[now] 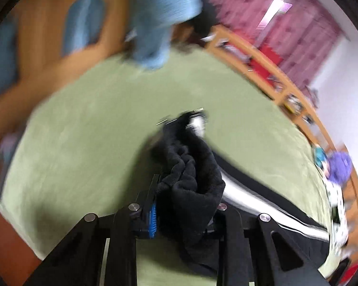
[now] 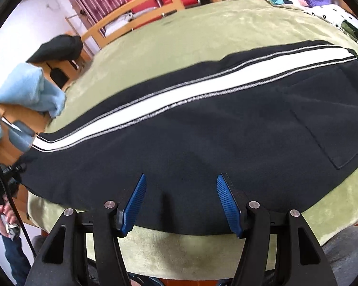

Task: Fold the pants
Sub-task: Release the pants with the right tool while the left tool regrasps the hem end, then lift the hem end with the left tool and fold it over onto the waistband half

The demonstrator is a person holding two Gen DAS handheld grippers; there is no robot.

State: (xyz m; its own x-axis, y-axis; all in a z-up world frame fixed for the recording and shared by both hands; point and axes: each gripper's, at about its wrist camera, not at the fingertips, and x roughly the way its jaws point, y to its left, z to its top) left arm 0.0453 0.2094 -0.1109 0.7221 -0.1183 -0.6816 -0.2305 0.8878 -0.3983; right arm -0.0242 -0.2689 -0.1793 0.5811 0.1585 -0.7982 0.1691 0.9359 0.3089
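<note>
With the left gripper [image 1: 179, 205] clamped on a bunched end of the black pants [image 2: 202, 143] stretched along the green bed cover [image 2: 179, 35], carry it evenly toward the waist (stripe aligned) while the right gripper [image 2: 181, 205] hovers half-open, empty, at the near edge.

The green blanket [image 2: 179, 31] lies bare beyond the black pants [image 2: 202, 143], open to pass up to the wooden rail [image 2: 140, 2]; a light blue cloth [image 2: 31, 88] and pillows [image 2: 327, 12] crowd its far corners
</note>
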